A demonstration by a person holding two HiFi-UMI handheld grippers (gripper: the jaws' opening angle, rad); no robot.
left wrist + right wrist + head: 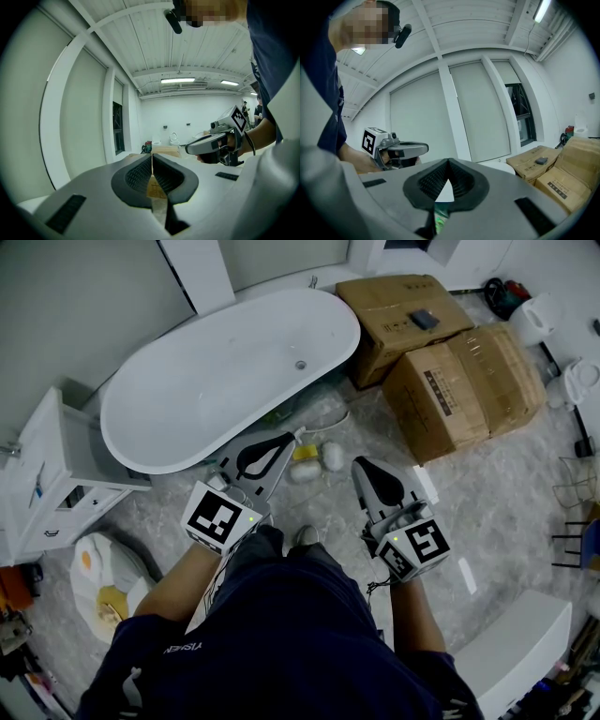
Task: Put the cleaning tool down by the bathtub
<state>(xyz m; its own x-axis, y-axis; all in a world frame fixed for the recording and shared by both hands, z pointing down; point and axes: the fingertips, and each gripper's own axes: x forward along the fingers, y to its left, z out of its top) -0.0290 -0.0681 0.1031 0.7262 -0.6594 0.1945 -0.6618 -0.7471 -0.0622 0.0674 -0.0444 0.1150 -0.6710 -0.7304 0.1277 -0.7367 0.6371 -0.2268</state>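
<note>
You held both grippers just short of the bathtub (pixel 216 371), near its side wall. Your left gripper (pixel 286 439) had its jaws pressed together with nothing between them, and your right gripper (pixel 362 465) was likewise closed and empty. The yellow-and-white cleaning tool (pixel 306 453) lay on the floor (pixel 487 512) just beside the bathtub, between the two gripper tips and touching neither. Cardboard boxes (pixel 459 385) stood by the bathtub's far end.

Marbled grey floor (pixel 492 512), cardboard boxes (pixel 464 381), white cabinet (pixel 42 479).
</note>
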